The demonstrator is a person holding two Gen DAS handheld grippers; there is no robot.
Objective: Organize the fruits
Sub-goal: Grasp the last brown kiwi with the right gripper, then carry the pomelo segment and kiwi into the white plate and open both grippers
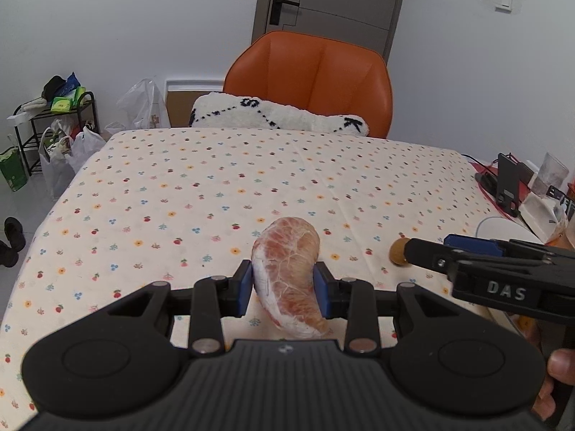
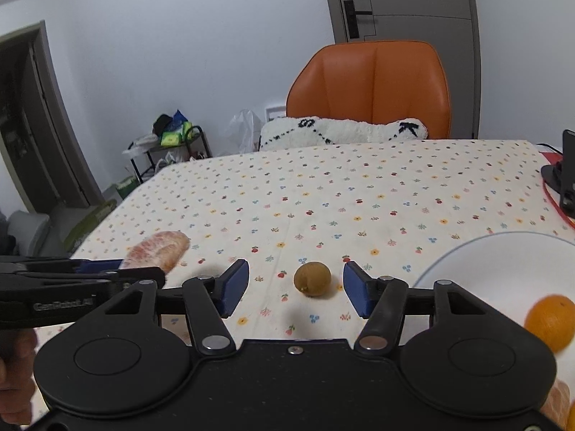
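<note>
Left gripper: blue pads clamped on both flanks of a peeled pomelo segment, held on edge, its lower tip low over the tablecloth; contact with the cloth not clear. Right gripper: spread wide, nothing gripped, pads either side of a small brown fruit, likely a longan, touching neither. Fruit sitting on the cloth.

White plate just right of the right gripper, an orange already on it; more orange-coloured fruit at the frame's lower right edge, partly cut off.

Step in hand, by judgement: gathering loose fruit onto the plate. Next for the right: lower, centre, squeeze gently, since a small round fruit may roll. Next for the left: carry the segment across to the plate without colliding with the right gripper.
</note>
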